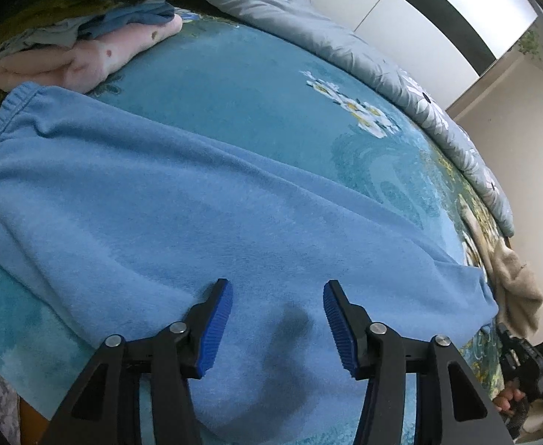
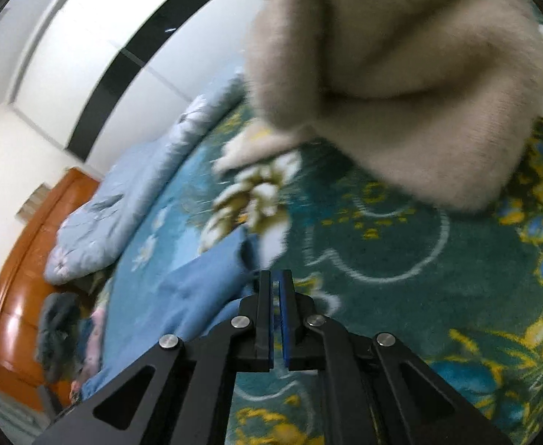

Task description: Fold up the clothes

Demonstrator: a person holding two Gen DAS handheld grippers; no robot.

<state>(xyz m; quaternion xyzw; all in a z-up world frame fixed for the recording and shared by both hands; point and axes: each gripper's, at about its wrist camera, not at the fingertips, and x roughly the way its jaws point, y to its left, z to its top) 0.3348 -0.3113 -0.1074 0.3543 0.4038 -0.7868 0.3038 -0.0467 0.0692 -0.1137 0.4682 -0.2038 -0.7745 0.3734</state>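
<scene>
Hovering left claw (image 1: pixel 278 289), jaws wide, over blue cloth (image 1: pixel 182 200) spread beneath and ahead | right claw (image 2: pixel 275 278) pinched narrow, empty | beige garment (image 2: pixel 401 85) ahead, above right claw

Blue garment (image 1: pixel 204 215) on floral bedspread (image 1: pixel 256 85)

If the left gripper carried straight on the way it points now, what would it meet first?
Most likely the light blue fleece garment spread on the bed; the open left gripper already hovers just over it, though depth is unclear.
</scene>
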